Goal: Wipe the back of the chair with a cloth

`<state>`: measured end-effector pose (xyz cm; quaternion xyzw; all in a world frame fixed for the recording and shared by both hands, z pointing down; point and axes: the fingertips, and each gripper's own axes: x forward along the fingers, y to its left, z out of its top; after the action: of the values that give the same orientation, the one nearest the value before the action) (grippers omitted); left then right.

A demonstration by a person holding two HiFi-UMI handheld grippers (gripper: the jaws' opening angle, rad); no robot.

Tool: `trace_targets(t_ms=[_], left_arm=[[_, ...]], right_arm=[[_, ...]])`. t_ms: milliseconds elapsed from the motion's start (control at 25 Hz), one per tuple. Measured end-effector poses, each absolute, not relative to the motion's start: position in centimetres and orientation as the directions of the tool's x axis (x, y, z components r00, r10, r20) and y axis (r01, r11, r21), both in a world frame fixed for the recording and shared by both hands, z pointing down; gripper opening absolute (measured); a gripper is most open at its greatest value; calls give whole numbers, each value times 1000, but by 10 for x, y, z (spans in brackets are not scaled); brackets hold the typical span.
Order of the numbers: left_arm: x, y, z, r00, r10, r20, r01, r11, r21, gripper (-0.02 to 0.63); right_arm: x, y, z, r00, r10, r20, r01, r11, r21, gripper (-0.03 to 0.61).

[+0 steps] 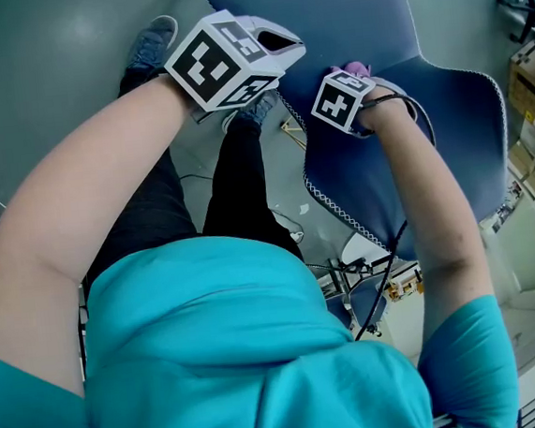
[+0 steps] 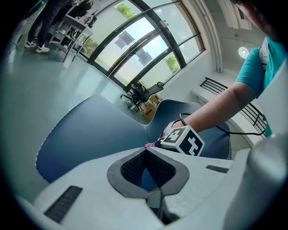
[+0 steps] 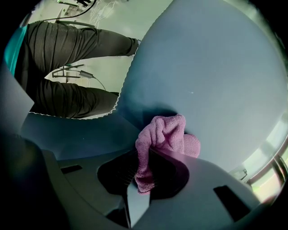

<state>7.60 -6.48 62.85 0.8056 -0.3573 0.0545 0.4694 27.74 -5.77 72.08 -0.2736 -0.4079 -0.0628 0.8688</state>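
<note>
My right claw (image 3: 155, 152) is clamped on the pink cloth (image 3: 166, 132), and the cloth's bunched end presses against the blue chair back (image 3: 216, 76) straight ahead of the jaws. Bare upholstery spreads wide beyond it, so I judge the stroke should run across that. My left claw (image 2: 145, 152), jaws together and empty, hangs near the chair's edge.
</note>
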Motion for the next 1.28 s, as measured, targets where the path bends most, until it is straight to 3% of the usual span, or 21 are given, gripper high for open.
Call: trace_targets(t_ms=[1280], left_arm=[[61, -58, 624, 732, -543, 412, -624, -292, 725, -5]], right_arm=[[256, 53, 723, 677, 251, 692, 295, 768, -568, 58]])
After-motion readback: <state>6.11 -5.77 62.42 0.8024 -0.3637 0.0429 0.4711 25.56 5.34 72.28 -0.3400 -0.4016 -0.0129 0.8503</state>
